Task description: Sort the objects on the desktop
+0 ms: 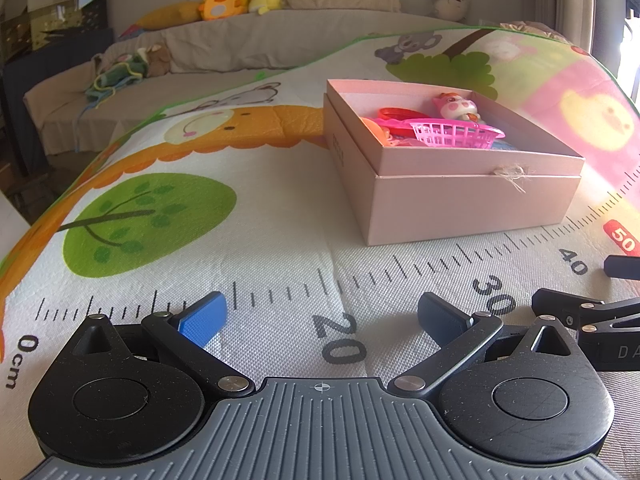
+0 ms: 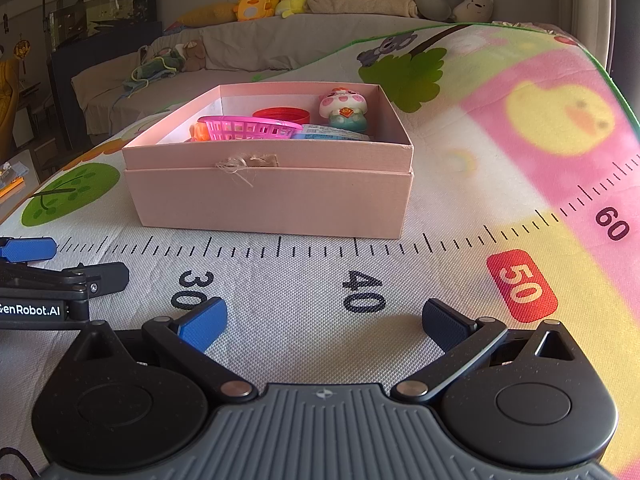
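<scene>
1. While it rests low over the printed ruler at the near edge of the cartoon-printed play mat [image 1: 240, 240], the left gripper [image 1: 320, 316] has its blue-padded jaws spread, grasping nothing.
2. Further in on the mat sits the open pink cardboard box [image 2: 272, 200], containing a pink plastic basket [image 2: 248, 128], a red round lid [image 2: 280, 113] and a mushroom-shaped toy figure [image 2: 346, 108].
3. Just right of the left gripper, the right gripper [image 2: 324, 320] is likewise spread and empty.

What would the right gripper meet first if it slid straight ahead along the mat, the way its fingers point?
Probably the near wall of the pink box. The right gripper is open and empty, with only bare mat between it and the box, though depth is hard to judge through the fisheye.
</scene>
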`<state>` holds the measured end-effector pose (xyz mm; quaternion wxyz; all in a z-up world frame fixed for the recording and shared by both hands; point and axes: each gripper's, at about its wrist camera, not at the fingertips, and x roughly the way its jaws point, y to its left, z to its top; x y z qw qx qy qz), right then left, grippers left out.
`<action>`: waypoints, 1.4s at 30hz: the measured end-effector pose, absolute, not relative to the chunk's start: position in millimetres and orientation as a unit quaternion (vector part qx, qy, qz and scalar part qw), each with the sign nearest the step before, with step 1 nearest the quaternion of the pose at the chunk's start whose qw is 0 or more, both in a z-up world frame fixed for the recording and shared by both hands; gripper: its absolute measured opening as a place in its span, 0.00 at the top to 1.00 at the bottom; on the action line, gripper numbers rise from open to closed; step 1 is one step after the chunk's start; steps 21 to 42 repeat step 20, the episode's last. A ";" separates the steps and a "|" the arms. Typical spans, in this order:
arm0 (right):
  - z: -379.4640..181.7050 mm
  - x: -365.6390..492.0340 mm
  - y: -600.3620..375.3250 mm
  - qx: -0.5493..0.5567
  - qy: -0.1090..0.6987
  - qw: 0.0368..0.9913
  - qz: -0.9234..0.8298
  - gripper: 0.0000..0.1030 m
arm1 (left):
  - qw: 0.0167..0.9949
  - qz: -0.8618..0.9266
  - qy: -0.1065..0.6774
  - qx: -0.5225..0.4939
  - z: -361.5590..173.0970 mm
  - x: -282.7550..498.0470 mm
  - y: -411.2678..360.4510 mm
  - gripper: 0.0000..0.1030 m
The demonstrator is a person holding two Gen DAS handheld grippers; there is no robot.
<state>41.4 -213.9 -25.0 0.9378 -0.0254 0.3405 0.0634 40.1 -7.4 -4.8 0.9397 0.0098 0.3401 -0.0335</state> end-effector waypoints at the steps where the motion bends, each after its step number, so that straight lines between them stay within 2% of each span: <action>1: -25.1 41.4 -214.0 -0.025 0.340 0.938 0.063 0.00 | 0.940 -0.033 0.340 0.010 -4.8 40.3 -7.2 0.00; 13: -25.2 41.5 -213.6 -0.025 0.340 0.938 0.063 0.00 | 0.929 -0.036 0.367 0.013 0.4 40.0 -6.6 0.00; 42: -25.1 41.7 -213.6 -0.025 0.340 0.938 0.063 0.00 | 0.930 -0.033 0.367 0.004 -0.1 36.7 -5.1 0.00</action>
